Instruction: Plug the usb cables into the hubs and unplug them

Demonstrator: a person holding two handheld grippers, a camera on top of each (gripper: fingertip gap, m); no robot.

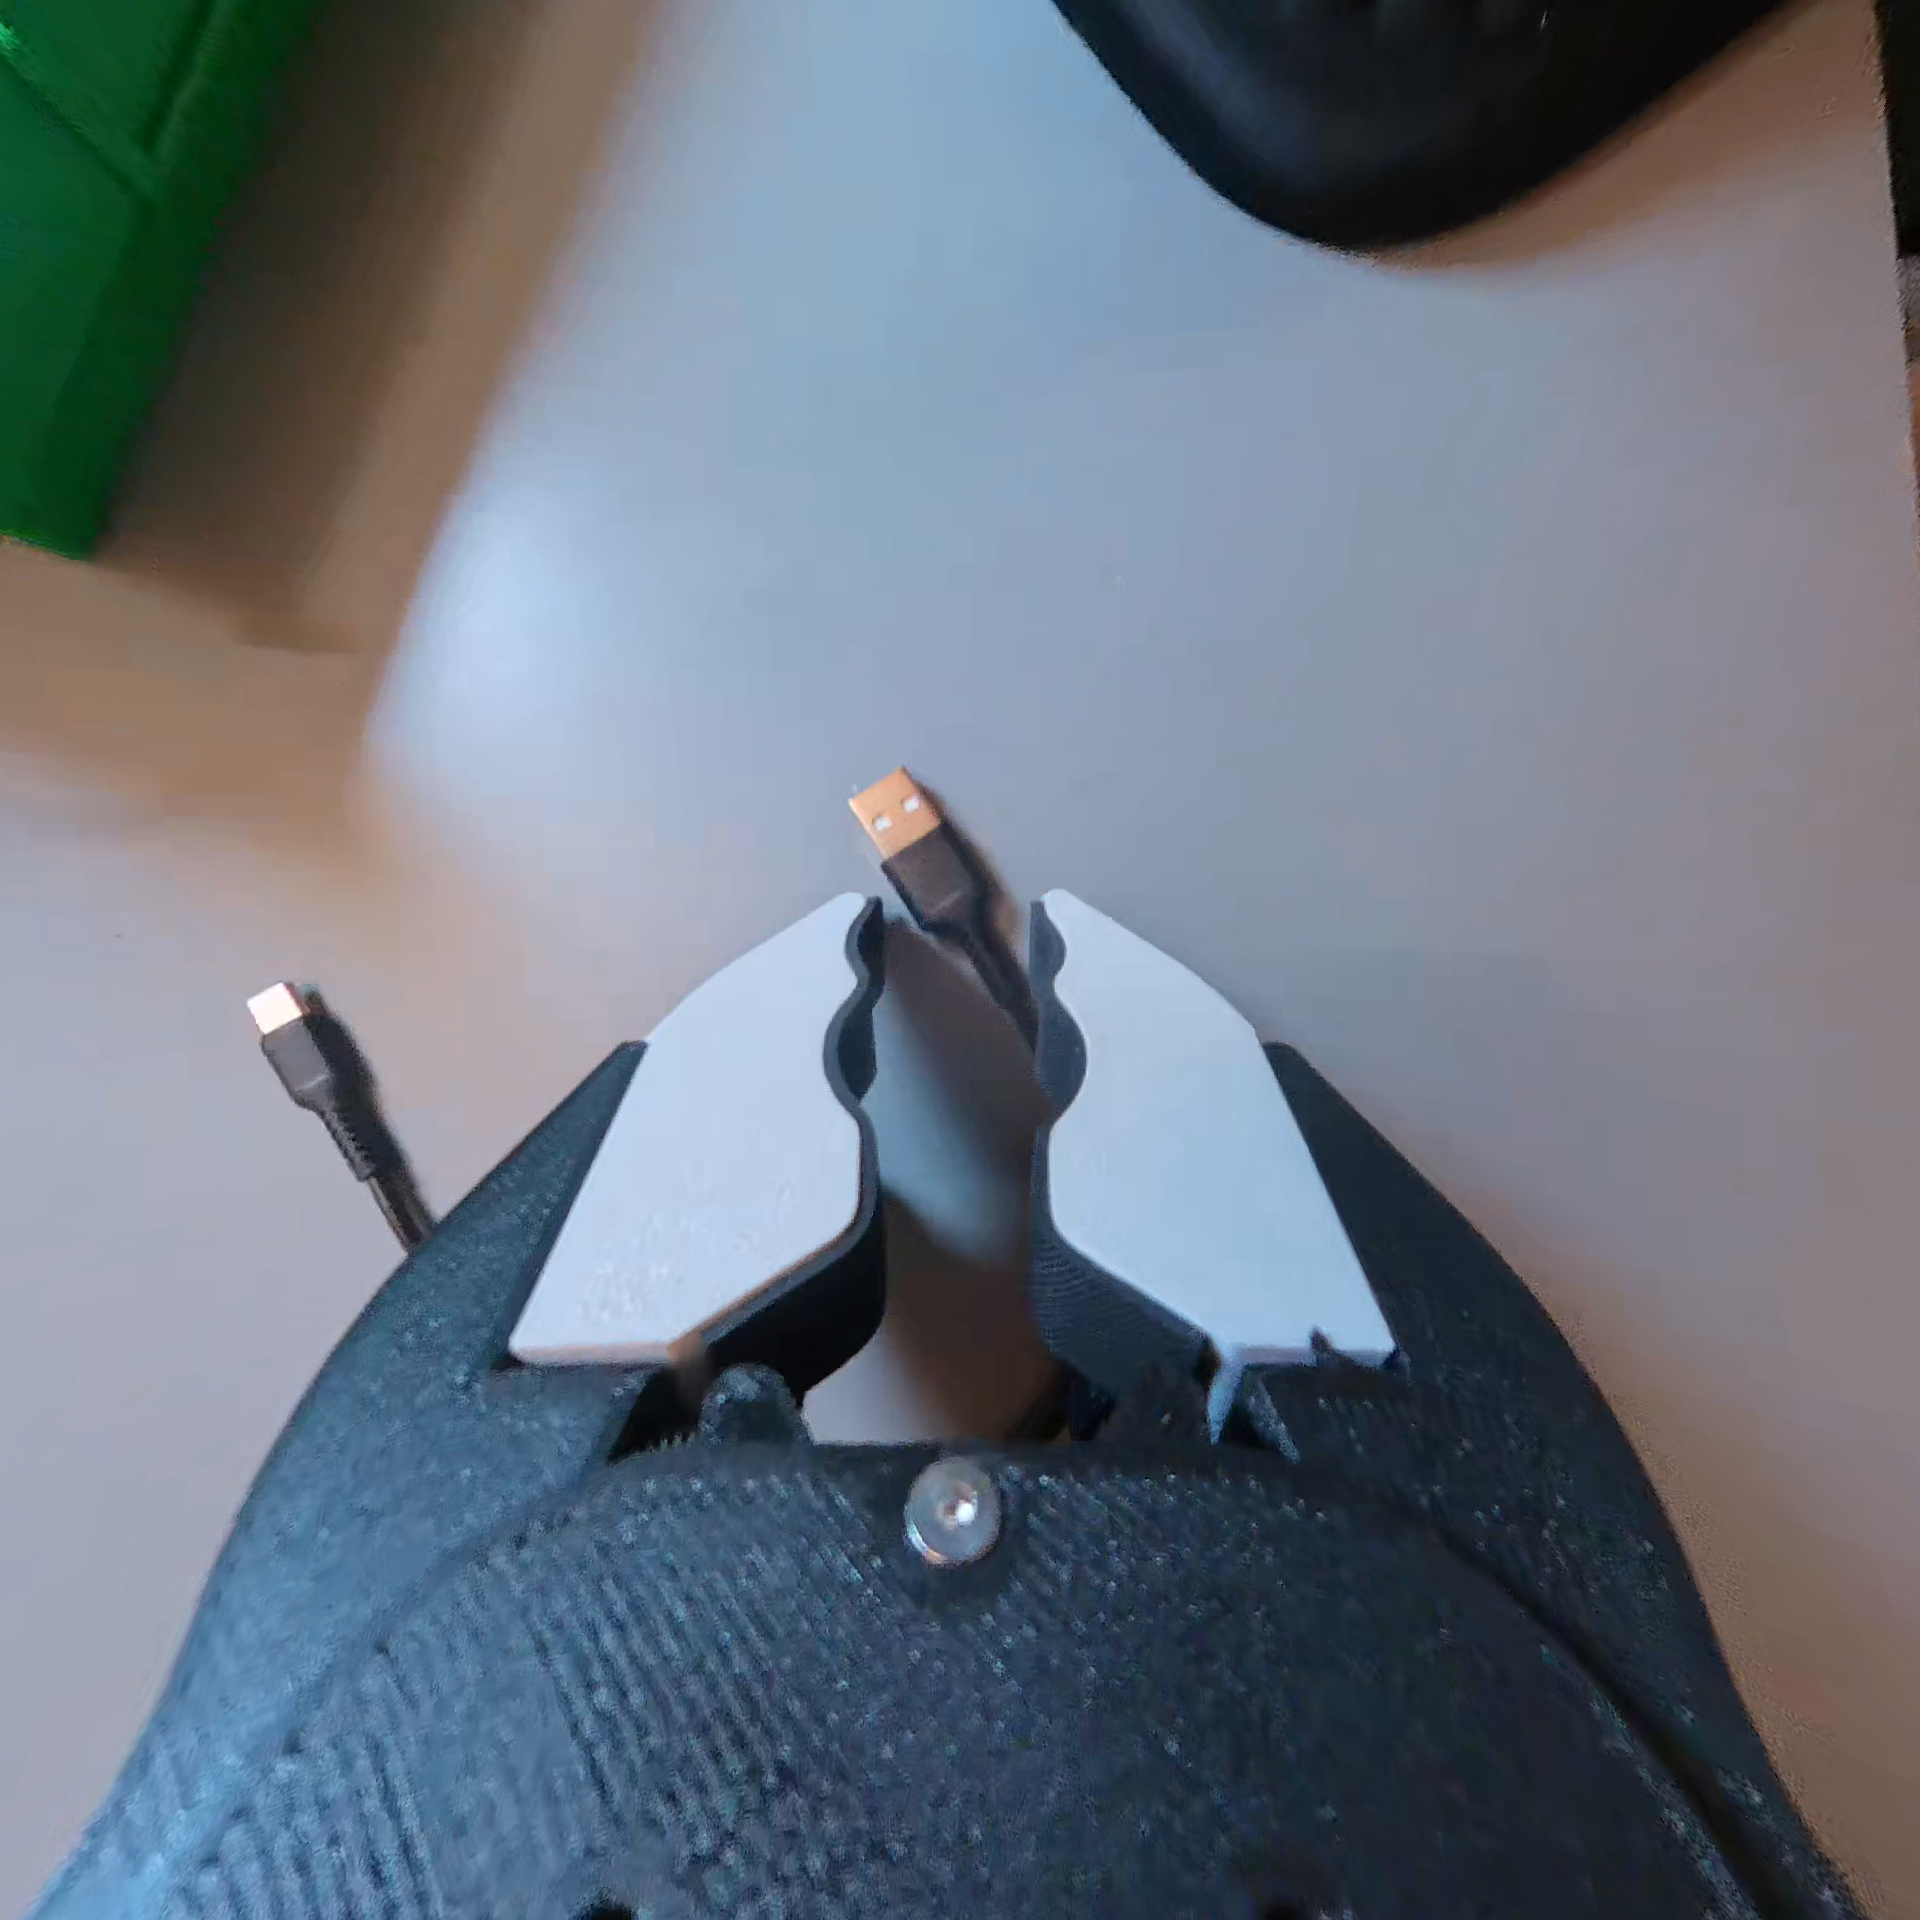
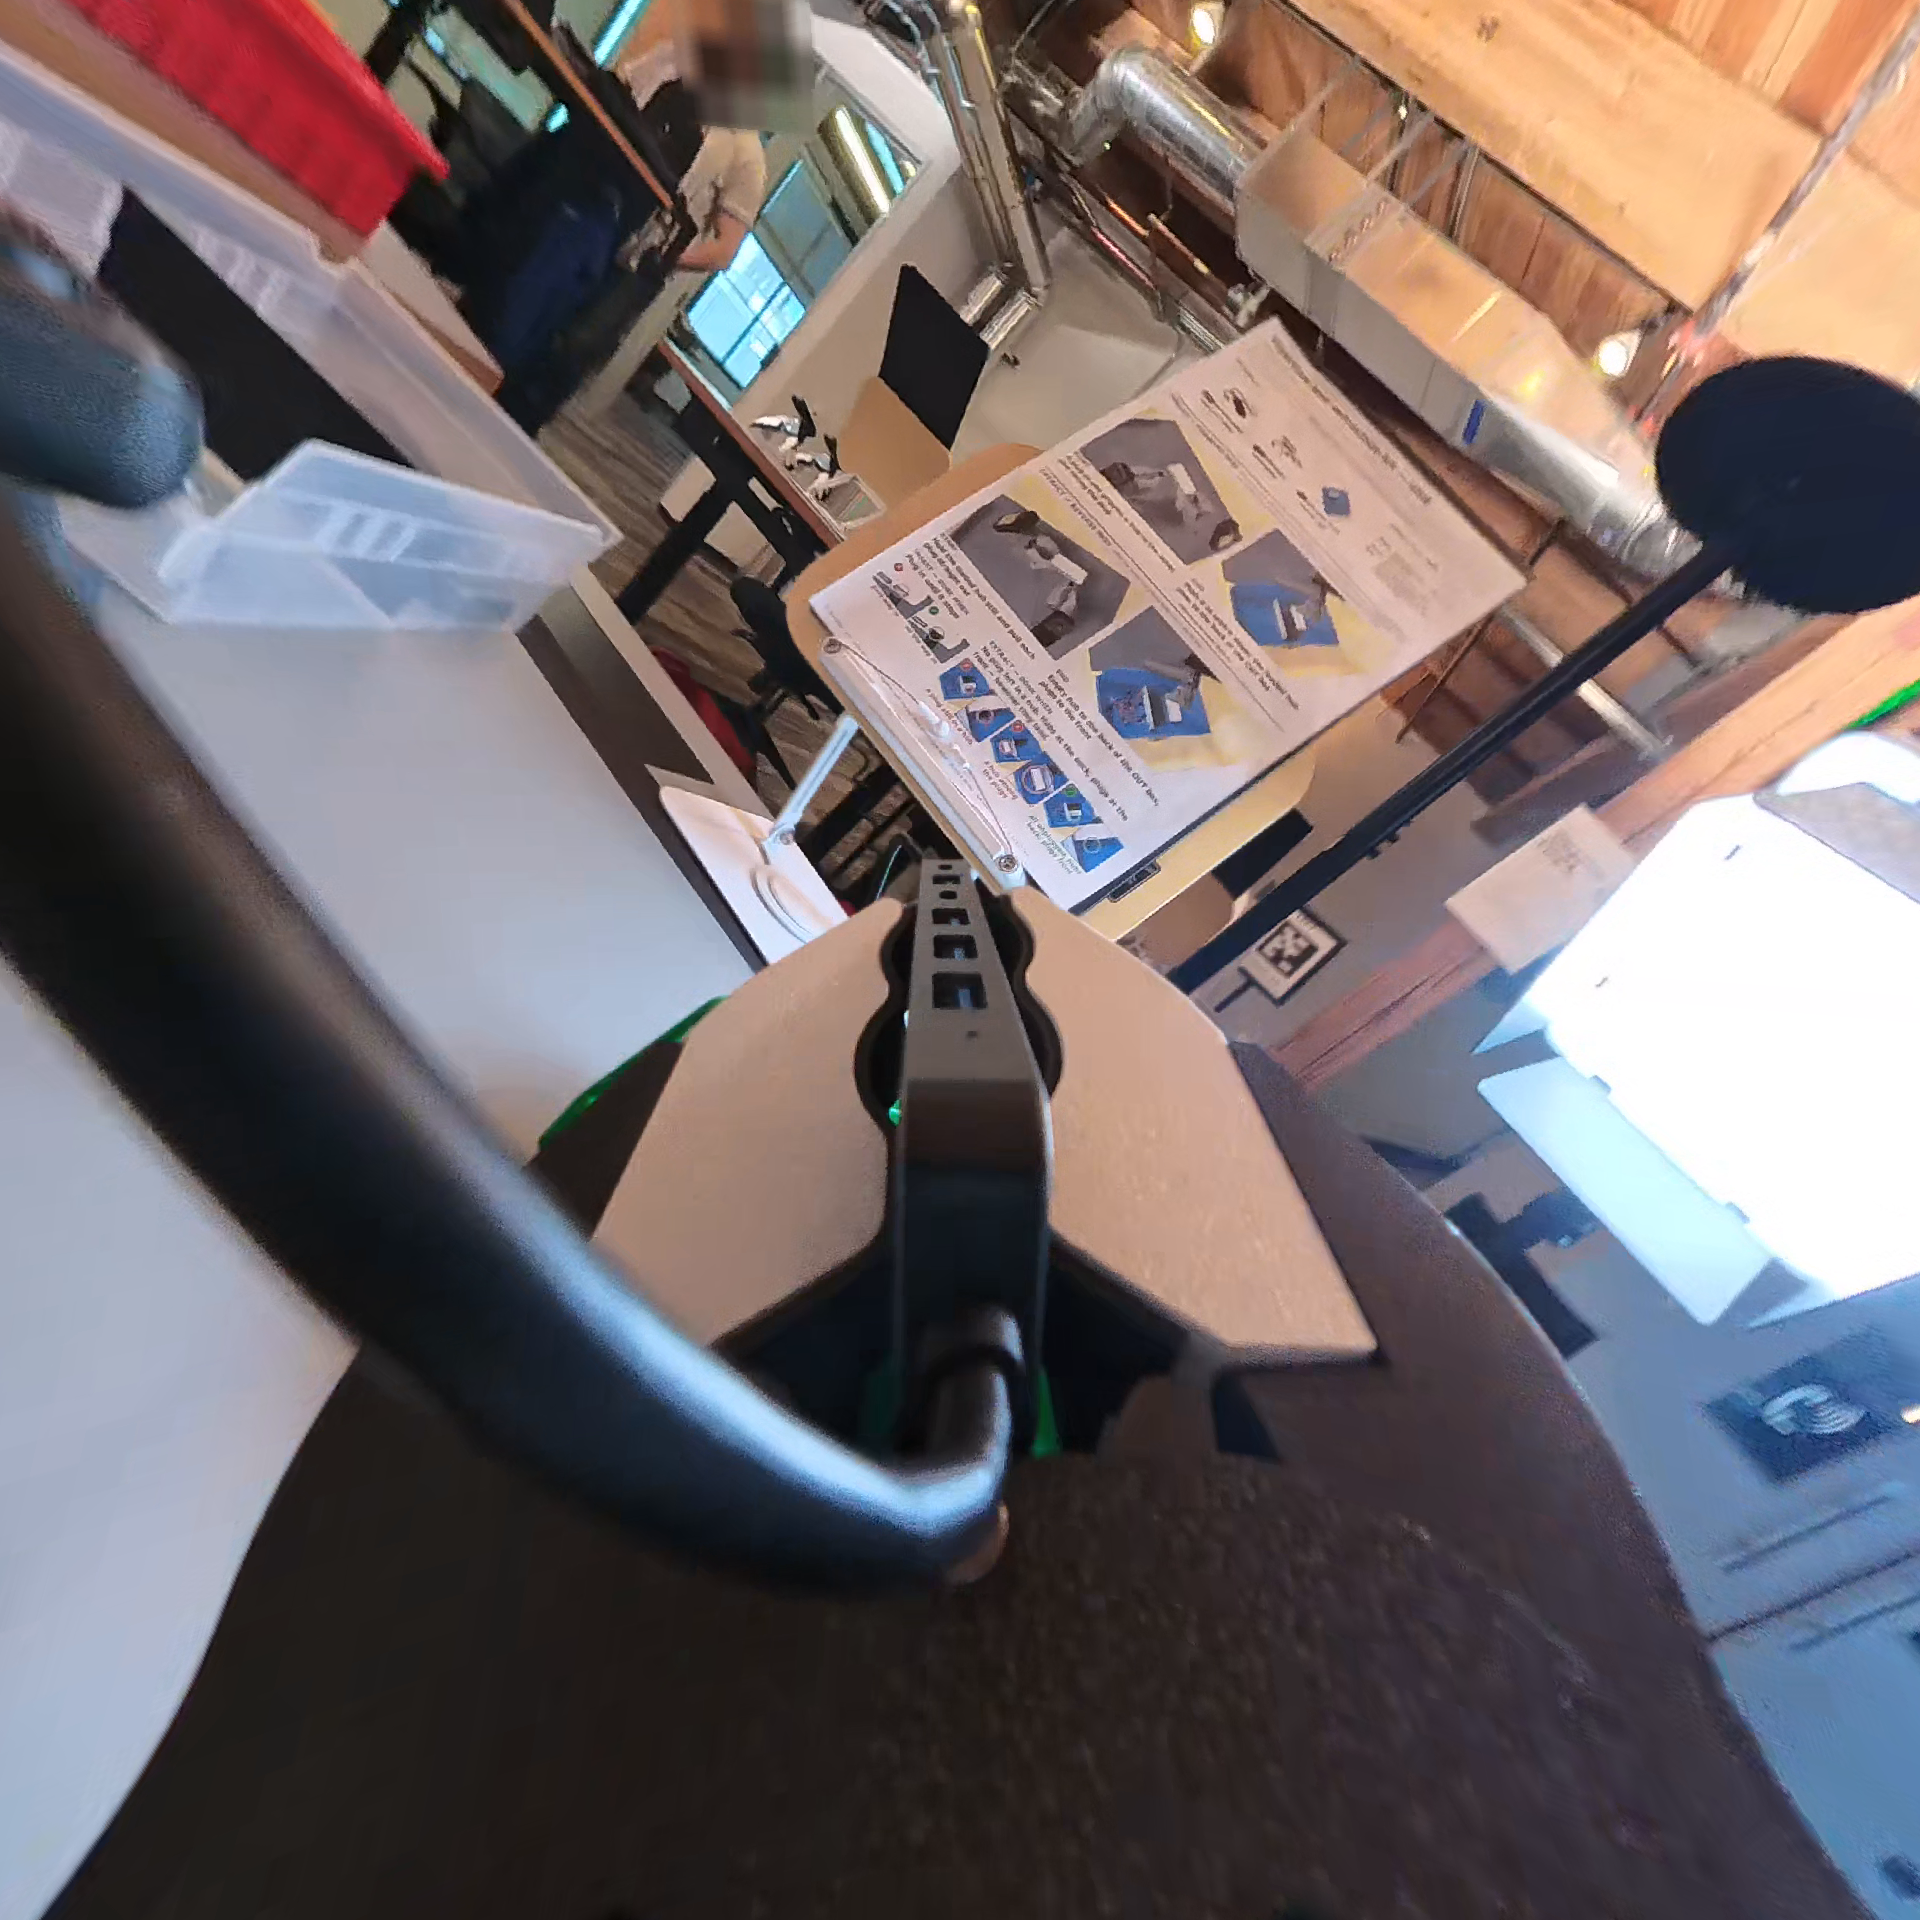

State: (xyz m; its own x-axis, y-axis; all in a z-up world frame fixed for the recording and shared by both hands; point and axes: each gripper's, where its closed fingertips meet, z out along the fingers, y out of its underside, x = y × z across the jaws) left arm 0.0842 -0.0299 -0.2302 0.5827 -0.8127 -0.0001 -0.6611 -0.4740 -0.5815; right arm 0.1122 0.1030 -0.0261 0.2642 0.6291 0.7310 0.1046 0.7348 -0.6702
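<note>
Left gripper point(image 1: 956, 914): your jaws stand partly apart over the table point(image 1: 1143, 571), closed on nothing; the cable of the USB-A plug point(image 1: 896, 821) runs up between the fingers, near or against the right one, and I cannot tell whether it touches.
Right gripper point(image 2: 958, 925): your fingers are clamped on the black hub point(image 2: 961, 1049), held edge-up and lifted off the table, its row of ports facing you; its own thick cable point(image 2: 343, 1122) loops away to the near left.
USB-A plug: it lies just beyond your left fingertips, metal end pointing far.
Small plug point(image 1: 278, 1010): a second cable end lies to the left of the left gripper, outside the fingers.
Farther off: a green bin point(image 1: 73, 260) sits at the far left, a black case point(image 1: 1455, 104) at the far right.
Step in hand: I judge you are at the pick-up of the first cable; nothing is plugged in yet.
Next move: ease forward so the fingers close on the plug's black housing, not the cord, then bring its metal end square to a matching port.
</note>
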